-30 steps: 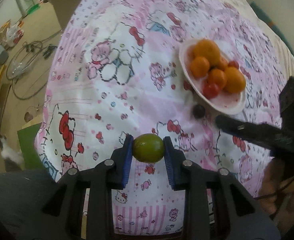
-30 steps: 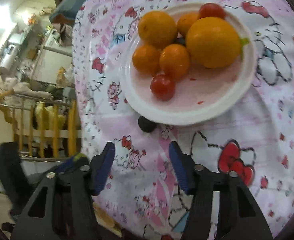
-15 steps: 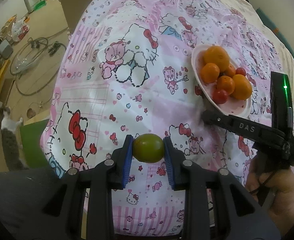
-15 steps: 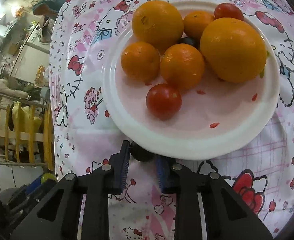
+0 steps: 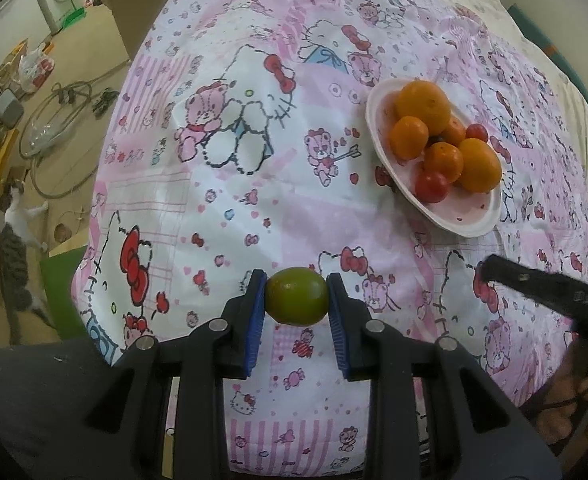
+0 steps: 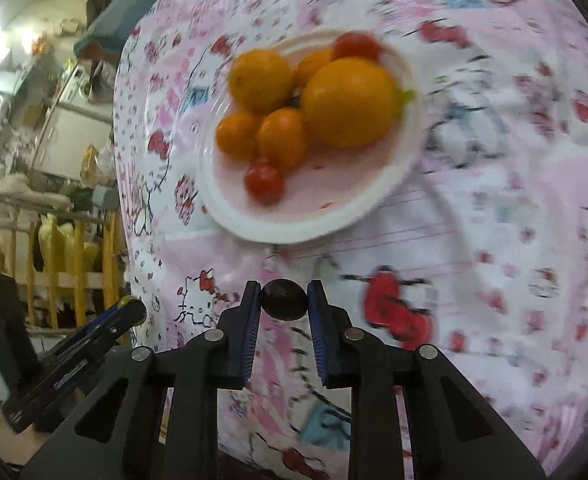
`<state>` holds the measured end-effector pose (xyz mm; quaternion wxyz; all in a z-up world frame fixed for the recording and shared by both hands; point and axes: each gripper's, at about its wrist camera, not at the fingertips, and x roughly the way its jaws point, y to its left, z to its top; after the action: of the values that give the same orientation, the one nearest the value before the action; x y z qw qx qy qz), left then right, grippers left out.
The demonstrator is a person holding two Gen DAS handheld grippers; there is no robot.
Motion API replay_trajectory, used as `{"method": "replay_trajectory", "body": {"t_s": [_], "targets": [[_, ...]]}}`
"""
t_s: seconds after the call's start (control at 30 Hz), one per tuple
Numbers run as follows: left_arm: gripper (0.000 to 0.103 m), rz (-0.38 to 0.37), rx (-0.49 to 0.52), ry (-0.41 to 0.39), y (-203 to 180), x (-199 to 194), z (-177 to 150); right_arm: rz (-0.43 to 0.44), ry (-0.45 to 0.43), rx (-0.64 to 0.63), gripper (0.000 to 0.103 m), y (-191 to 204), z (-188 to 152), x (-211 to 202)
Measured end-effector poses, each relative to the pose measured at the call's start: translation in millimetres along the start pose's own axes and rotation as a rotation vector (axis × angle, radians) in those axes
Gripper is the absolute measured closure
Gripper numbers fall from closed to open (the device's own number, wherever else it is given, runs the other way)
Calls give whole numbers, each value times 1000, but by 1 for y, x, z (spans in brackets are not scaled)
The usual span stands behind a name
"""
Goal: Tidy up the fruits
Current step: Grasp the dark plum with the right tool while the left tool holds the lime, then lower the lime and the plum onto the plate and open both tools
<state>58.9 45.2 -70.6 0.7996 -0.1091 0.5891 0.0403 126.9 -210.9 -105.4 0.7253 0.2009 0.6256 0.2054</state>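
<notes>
The left tongs (image 5: 297, 297) were clamped on a green fruit (image 5: 296, 295) above the patterned cloth (image 5: 222, 184). The right tongs (image 6: 284, 299) had closed on a small dark fruit (image 6: 284, 298), held just short of the plate (image 6: 294, 232) of oranges (image 6: 347, 102) and tomatoes (image 6: 264, 181).

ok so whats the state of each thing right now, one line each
left tool: shut on the green fruit
green fruit: gripped between the pads, off the cloth
right tool: shut on the dark fruit
dark fruit: pinched between the pads, outside the plate
plate: upright on the cloth, holding oranges and two tomatoes
</notes>
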Motion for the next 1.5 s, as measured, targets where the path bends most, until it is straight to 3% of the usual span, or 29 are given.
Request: {"method": "replay_trajectory", "body": {"t_s": [0.33,0.63,0.8,1.13,1.5], "targets": [[77,-1,14,7,-25,2,17,45,-211,140,78,-61,21,-82],[77,9,91,-19,-48,-2,57,104,-286,154,78,-68,41,-110],[77,40,140,-24,-52,3,77,125,-270,125,78,-59,52,-105],[77,-25,174,23,-75,32,102,48,-164,32,78,-38,90,-60],[77,-80,130,82,-69,56,103,70,-23,26,78,-35,76,-3]]}}
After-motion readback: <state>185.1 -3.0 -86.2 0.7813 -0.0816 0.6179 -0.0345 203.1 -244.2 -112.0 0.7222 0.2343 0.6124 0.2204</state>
